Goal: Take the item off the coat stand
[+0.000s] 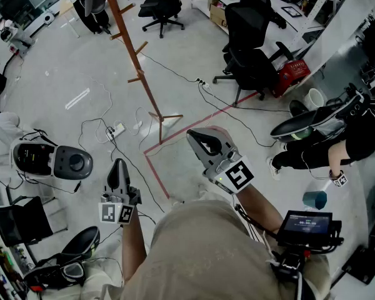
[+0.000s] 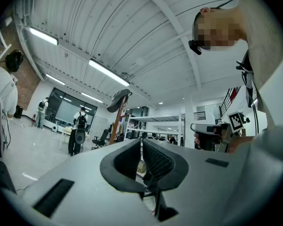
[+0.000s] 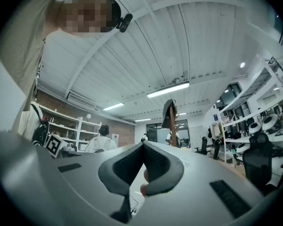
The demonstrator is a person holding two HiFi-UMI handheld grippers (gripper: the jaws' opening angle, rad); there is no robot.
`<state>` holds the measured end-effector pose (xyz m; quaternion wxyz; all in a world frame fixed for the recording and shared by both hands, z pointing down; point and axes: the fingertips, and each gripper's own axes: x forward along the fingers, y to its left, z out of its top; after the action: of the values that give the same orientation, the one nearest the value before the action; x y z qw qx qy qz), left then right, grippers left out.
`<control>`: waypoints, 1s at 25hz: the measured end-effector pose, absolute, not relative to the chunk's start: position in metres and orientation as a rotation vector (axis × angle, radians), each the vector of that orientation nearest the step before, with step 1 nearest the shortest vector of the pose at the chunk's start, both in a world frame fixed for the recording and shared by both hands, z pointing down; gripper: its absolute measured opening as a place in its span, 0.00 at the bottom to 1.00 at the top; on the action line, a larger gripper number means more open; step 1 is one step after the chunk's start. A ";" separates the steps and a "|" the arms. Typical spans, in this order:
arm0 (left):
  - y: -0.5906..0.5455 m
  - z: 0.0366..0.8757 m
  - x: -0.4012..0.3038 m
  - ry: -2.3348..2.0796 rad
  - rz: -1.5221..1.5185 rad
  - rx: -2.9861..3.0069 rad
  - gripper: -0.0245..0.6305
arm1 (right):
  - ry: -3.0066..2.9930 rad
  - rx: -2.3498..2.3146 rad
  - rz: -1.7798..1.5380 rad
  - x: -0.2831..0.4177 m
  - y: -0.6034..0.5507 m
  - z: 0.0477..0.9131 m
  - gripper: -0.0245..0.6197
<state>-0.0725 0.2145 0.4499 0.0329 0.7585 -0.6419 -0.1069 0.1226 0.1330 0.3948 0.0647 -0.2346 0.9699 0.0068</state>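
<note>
Head view: the left gripper (image 1: 118,167) and right gripper (image 1: 199,139) are held out in front of the person, each with its jaws closed together and nothing between them. Beyond them, well apart, the wooden coat stand (image 1: 134,55) rises from the grey floor (image 1: 69,67), its feet beside a red tape line (image 1: 194,127). Black office chairs (image 1: 253,36) stand at the far right. Left gripper view: a dark item (image 2: 119,99) caps the stand's top, far ahead and slightly left of the jaws. Right gripper view: the dark item (image 3: 169,112) hangs at the stand's top, far ahead and slightly right.
</note>
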 end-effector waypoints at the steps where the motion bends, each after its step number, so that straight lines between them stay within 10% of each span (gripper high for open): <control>1: 0.213 0.452 -0.070 -1.964 -0.321 2.341 0.07 | 2.932 -0.704 0.017 0.122 0.133 0.396 0.06; 25: 0.202 0.463 -0.037 -1.874 -0.314 2.386 0.07 | 2.992 -0.636 -0.113 0.143 0.133 0.423 0.21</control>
<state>-0.0371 0.2020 0.4634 0.0459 0.7815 -0.6137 -0.1028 0.1427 0.1327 0.4232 0.0402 -0.2075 0.9767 -0.0370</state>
